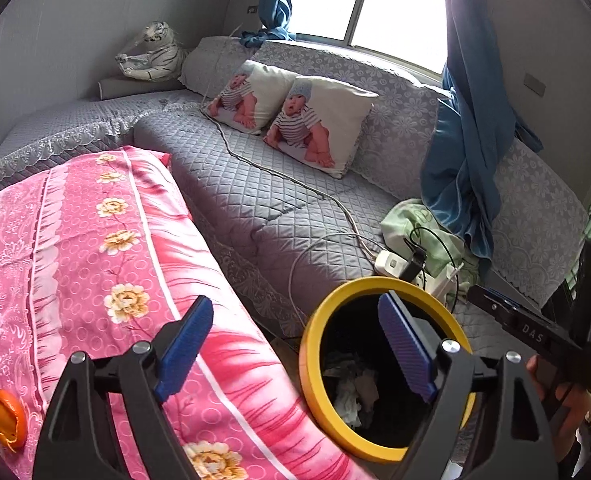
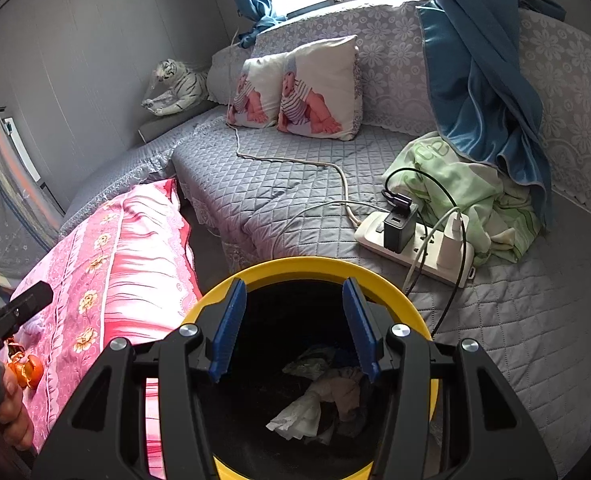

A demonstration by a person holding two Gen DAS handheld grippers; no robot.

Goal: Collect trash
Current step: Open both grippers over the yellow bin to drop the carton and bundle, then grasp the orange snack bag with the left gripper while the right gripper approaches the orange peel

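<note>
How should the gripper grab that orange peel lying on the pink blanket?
Probably pinch a curled-up edge of the orange peel, coming down from above. It lies loose on the soft pink blanket, and its raised, folded rim gives the open left gripper something thin to close on.

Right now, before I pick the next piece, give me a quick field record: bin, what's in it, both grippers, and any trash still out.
bin: yellow-rimmed trash bin, on the floor between the pink quilt and the grey sofa
bin contents: crumpled tissues and other scraps
left gripper: open, nothing between the fingers
right gripper: open, empty, above the bin mouth
trash still out: orange peel on the pink quilt
</note>
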